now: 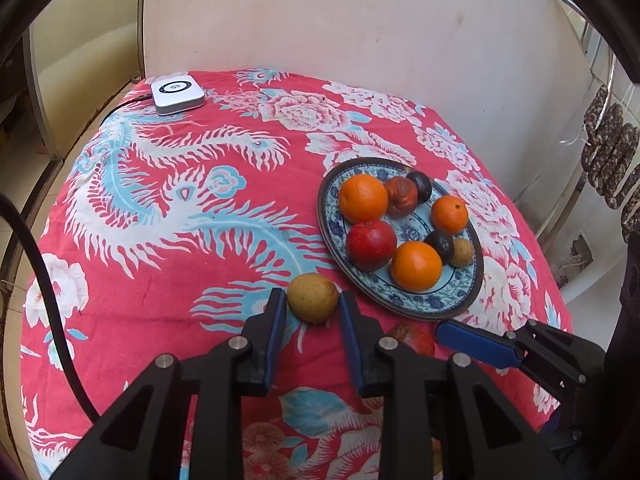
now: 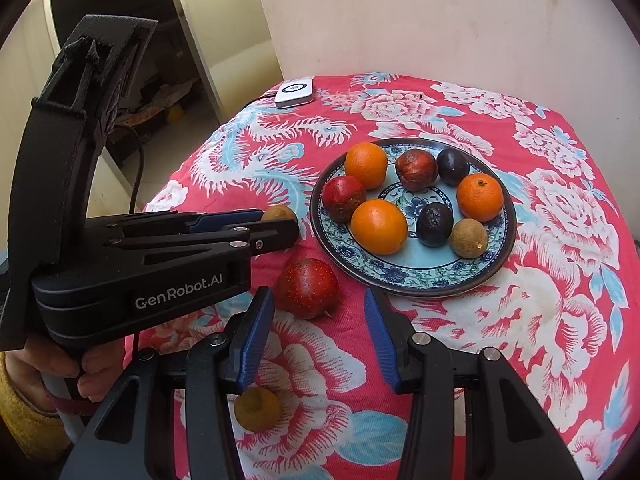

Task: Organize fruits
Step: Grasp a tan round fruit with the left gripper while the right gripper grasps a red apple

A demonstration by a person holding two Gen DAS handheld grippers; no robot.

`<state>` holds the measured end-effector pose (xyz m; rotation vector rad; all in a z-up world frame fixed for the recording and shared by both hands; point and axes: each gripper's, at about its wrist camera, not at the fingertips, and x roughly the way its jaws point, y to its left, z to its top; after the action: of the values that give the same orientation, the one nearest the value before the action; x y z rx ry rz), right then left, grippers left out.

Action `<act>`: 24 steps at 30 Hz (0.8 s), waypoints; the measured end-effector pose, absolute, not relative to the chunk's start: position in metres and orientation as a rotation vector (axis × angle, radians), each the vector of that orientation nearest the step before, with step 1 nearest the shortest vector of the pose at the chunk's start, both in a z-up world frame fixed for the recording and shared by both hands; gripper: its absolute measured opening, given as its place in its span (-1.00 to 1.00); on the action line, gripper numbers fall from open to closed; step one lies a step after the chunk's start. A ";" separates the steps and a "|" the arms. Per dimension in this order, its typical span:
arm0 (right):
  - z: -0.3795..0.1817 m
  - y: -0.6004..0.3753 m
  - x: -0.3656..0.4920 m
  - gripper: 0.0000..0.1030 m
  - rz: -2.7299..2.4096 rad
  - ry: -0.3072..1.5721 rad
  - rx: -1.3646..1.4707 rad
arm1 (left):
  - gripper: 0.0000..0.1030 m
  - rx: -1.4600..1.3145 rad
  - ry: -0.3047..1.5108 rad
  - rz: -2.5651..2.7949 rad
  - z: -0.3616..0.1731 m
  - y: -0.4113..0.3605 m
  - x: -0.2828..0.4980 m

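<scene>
The left tongs (image 1: 313, 300) straddle a yellow fruit (image 1: 313, 297) at lower centre, apart, not yet clamped. The right tongs (image 2: 318, 306) gape near the apple (image 2: 307, 288), both bound for the plate (image 2: 502, 240), I judge.

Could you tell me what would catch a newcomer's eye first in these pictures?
Probably the blue-patterned plate heaped with oranges and dark red fruit, right of centre on the bright red floral tablecloth. Next, the left gripper, its fingers flanking a yellowish fruit just beside the plate.
</scene>
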<state>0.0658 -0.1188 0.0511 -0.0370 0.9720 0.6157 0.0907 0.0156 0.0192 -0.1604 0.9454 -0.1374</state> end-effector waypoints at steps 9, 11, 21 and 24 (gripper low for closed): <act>0.049 -0.115 0.068 -0.07 0.624 0.980 -0.036 | -0.45 -0.170 0.947 -0.133 0.021 0.019 0.088; 0.048 -0.113 0.068 -0.07 0.627 0.980 -0.040 | -0.45 -0.176 0.951 -0.129 0.020 0.021 0.088; 0.048 -0.109 0.068 -0.35 0.639 0.964 -0.062 | -0.45 -0.184 0.958 -0.121 0.020 0.024 0.088; 0.048 -0.109 0.068 -0.35 0.640 0.961 -0.060 | -0.45 -0.185 0.958 -0.119 0.020 0.024 0.088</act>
<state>0.0677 -0.1091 0.0478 -0.0604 0.9608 0.6400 0.0879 0.0243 0.0202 -0.1850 0.9582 -0.1189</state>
